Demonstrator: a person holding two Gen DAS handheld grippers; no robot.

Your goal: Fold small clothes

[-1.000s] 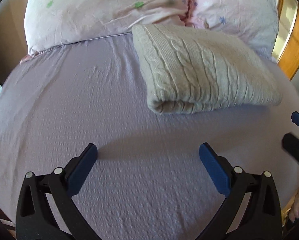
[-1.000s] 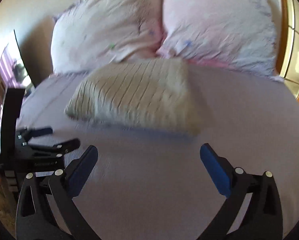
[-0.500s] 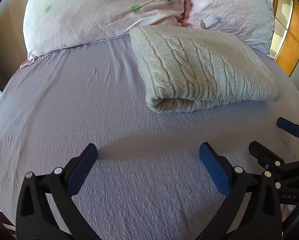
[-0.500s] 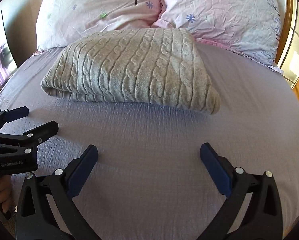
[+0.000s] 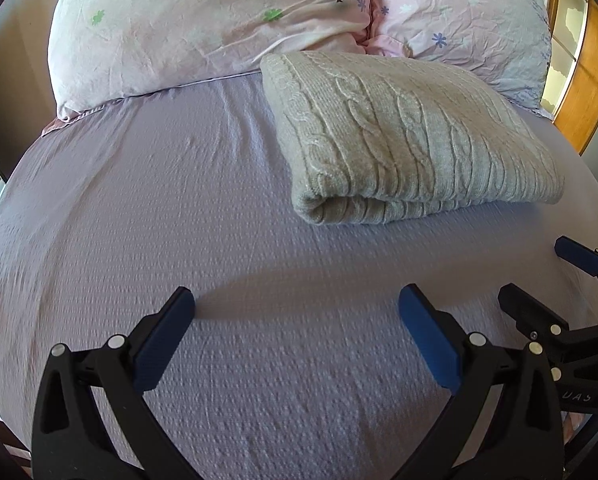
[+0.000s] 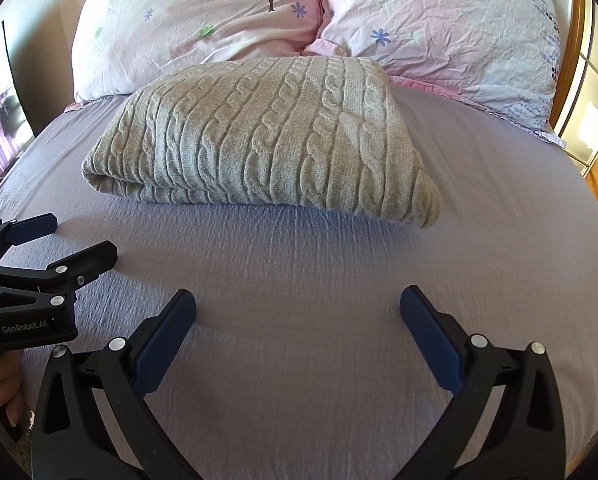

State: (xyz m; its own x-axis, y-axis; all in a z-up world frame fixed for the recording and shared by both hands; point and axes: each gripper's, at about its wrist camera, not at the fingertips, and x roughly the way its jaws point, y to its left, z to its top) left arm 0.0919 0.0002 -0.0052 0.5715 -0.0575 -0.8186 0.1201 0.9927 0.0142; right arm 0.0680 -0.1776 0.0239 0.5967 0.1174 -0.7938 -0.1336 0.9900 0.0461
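A beige cable-knit sweater lies folded in a thick rectangle on the lilac bed sheet, near the pillows; it also shows in the right wrist view. My left gripper is open and empty, hovering over bare sheet in front of the sweater's left end. My right gripper is open and empty, in front of the sweater's middle. Each gripper shows in the other's view: the right one at the right edge, the left one at the left edge.
Two pink flowered pillows lean at the head of the bed behind the sweater. A wooden frame with glass panes stands at the right. The bed drops off at the left edge.
The right gripper swung left and steadied, bringing the sweater into sharp, closer view. The left gripper shifted slightly; the right gripper has come further into its view. The sweater has not moved.
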